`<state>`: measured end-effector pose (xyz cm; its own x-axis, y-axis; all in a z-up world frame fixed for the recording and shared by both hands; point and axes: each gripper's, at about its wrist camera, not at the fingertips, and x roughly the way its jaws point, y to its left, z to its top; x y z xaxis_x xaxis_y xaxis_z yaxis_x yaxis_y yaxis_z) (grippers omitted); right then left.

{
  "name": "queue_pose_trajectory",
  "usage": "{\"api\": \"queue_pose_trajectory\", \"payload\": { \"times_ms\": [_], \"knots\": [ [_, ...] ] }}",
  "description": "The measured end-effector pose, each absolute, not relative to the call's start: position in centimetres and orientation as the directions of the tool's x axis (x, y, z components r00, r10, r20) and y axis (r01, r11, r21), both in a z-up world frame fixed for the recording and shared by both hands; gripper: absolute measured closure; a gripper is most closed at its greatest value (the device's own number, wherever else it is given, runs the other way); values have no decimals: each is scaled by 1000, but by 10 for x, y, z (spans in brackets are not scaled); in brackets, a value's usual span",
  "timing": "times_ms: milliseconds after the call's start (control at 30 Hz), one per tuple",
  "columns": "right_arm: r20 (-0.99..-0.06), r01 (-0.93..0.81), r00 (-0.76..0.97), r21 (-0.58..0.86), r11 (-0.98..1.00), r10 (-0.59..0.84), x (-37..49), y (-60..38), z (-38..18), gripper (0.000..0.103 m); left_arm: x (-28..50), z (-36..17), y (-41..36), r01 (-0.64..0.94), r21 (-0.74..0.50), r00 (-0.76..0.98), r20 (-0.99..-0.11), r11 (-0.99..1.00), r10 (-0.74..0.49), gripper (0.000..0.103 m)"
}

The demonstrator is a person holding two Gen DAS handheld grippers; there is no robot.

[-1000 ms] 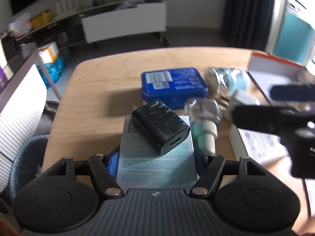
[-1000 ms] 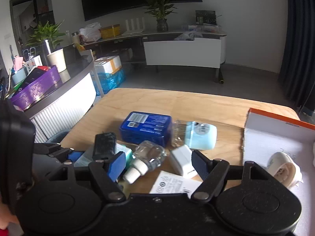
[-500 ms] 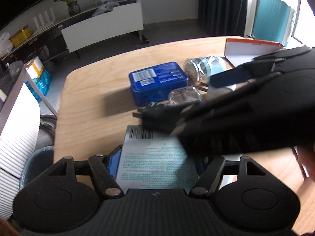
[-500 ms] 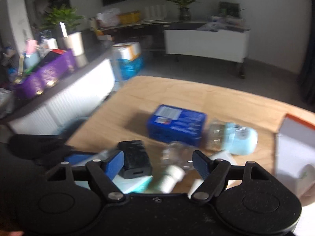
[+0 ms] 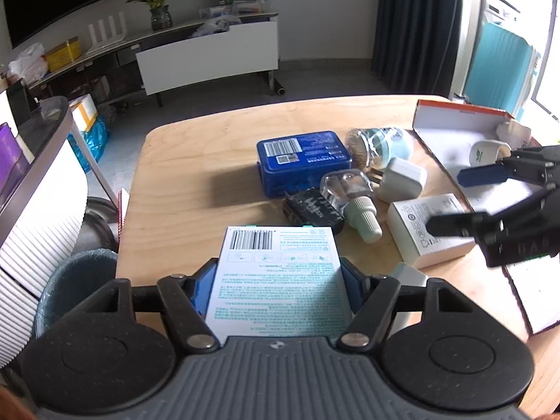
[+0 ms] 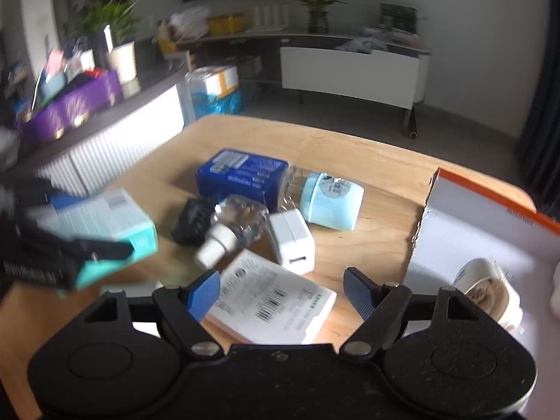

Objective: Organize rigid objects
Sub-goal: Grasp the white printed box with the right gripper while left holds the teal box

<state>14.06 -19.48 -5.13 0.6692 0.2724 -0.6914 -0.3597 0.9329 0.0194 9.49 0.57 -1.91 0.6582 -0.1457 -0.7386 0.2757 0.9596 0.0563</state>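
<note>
My left gripper (image 5: 278,290) is shut on a teal and white box (image 5: 280,273), held flat above the table's near left edge. In the right wrist view the same box (image 6: 105,224) hangs at the left. A black charger (image 5: 311,210) lies on the table against a clear bottle (image 5: 350,199) and a blue tin (image 5: 302,161). My right gripper (image 6: 281,292) is opening its jaws with nothing pressed between them. It hovers over a white labelled box (image 6: 273,304). In the left wrist view the right gripper (image 5: 462,201) reaches in from the right.
A white charger (image 5: 402,180) and a light blue round container (image 5: 388,143) lie beside the tin. An orange-rimmed white carton (image 5: 455,129) at the right holds a tape roll (image 5: 486,150). A bin (image 5: 73,287) stands below the table's left edge.
The black charger that lay on top of the teal box now lies on the table by the bottle. The right gripper swung in over it, then drew back right with wider jaws.
</note>
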Motion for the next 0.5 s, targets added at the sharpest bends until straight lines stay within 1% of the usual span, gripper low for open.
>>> {"api": "queue_pose_trajectory", "payload": {
  "times_ms": [67, 167, 267, 333, 400, 433, 500],
  "knots": [
    [-714, -418, 643, -23, 908, 278, 144, -191, -55, 11, 96, -18, 6, 266, 57, 664, -734, 962, -140, 32],
    [-728, -502, 602, -24, 865, 329, 151, -185, -56, 10, 96, -17, 5, 260, 56, 667, -733, 964, -137, 32],
    [-762, -609, 524, -23, 793, 380, 159, -180, -54, 9, 95, -15, 6, 258, 62, 671, -729, 964, -133, 32],
    [-810, -677, 456, -47, 734, 369, 163, -174, -56, 8, 95, -15, 6, 255, 63, 674, -727, 965, -131, 32],
    [-843, -705, 424, -79, 705, 330, 166, -169, -64, 8, 94, -15, 6, 249, 58, 676, -725, 967, -131, 32],
    [-851, -707, 429, -106, 700, 304, 166, -167, -68, 6, 94, -16, 7, 247, 55, 677, -725, 968, -132, 32],
    [-836, -691, 444, -90, 717, 322, 168, -169, -71, 6, 94, -17, 6, 241, 55, 677, -725, 969, -127, 32]
  ]
}}
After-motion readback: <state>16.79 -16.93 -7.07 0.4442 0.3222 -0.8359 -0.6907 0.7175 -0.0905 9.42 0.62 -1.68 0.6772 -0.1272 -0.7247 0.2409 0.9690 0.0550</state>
